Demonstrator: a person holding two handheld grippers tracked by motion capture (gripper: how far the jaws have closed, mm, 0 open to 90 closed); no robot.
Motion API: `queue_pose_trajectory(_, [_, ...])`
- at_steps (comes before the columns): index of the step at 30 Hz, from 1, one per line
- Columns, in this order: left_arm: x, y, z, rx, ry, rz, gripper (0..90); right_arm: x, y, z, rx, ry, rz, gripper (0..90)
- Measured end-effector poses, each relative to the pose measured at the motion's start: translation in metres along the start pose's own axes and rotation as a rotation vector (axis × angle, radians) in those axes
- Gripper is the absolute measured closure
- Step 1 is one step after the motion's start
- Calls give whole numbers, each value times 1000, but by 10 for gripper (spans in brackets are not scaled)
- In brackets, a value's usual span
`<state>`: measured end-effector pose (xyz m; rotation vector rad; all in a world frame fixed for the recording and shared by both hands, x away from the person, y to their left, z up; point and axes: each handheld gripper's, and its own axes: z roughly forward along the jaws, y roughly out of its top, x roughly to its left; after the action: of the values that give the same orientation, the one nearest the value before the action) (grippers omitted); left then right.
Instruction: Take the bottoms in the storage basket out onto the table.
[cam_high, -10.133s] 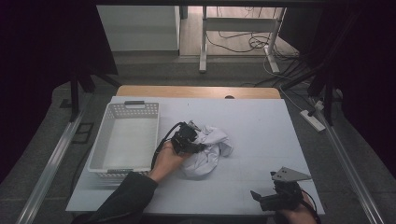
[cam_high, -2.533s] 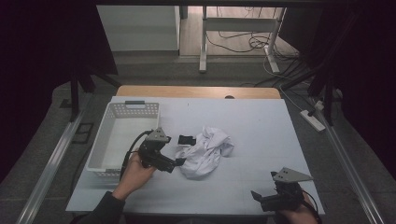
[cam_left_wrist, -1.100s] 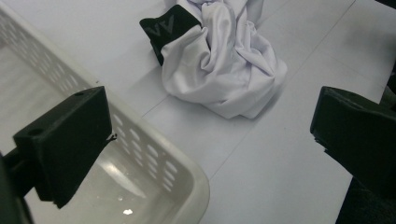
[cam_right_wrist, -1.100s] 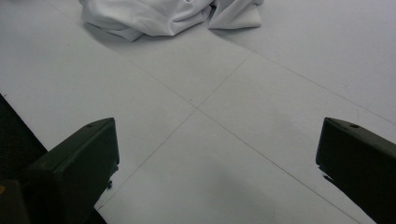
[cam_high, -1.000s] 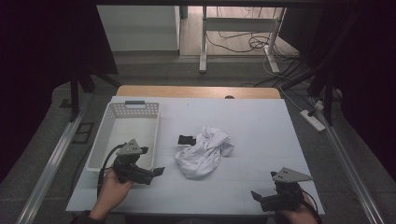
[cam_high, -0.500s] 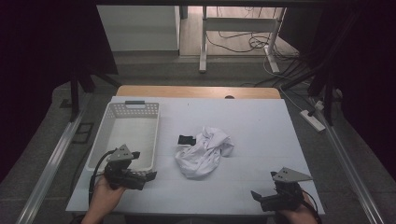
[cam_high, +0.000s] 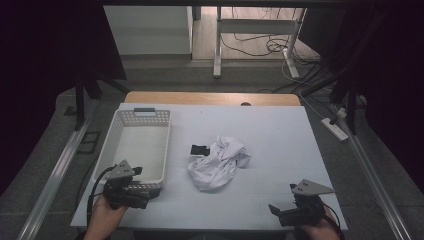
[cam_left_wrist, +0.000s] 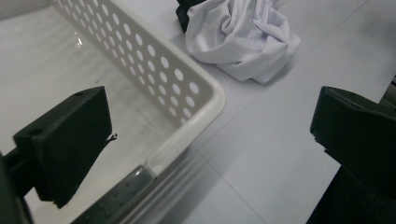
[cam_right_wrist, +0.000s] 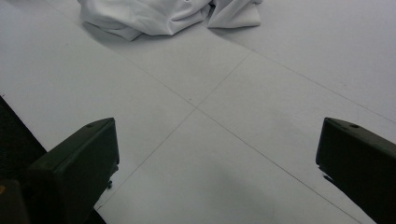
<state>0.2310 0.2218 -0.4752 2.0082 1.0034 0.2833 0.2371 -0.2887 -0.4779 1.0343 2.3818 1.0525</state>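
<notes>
Dim floor and trailing cables ring a pale worktop (cam_high: 280, 130), where a crumpled white cloth (cam_high: 218, 162) lies near the middle, just right of a white perforated basket (cam_high: 135, 150) and touching a small black item (cam_high: 199, 149) at its upper left edge; what that item is I cannot tell. The left claw (cam_high: 150, 192) sits at the basket's near right corner, jaws spread wide with nothing between them, one jaw over the basket floor and the other over bare worktop in the left gripper view. The right claw (cam_high: 274, 210) rests at the near right edge, well apart from the cloth, jaws likewise spread and empty. The cloth looks light, soft and limp, so it should sag and trail when lifted and is unlikely to slip or break. A raised fold on the bunched top seems the best place to pinch, since flat edges give little to bite. Wadded as it is, it has no clear heading; the heap runs loosely from near left to far right.
</notes>
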Motion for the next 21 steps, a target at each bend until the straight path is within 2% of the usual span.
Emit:
queue_pose_trajectory(18, [3,-24,-22,-1,53,-54,0,0,0,0,2,-2,1,0])
queue_pose_trajectory(21, [2,-28,-26,-15,64,-59,2,0,0,0,3,-3,2,0])
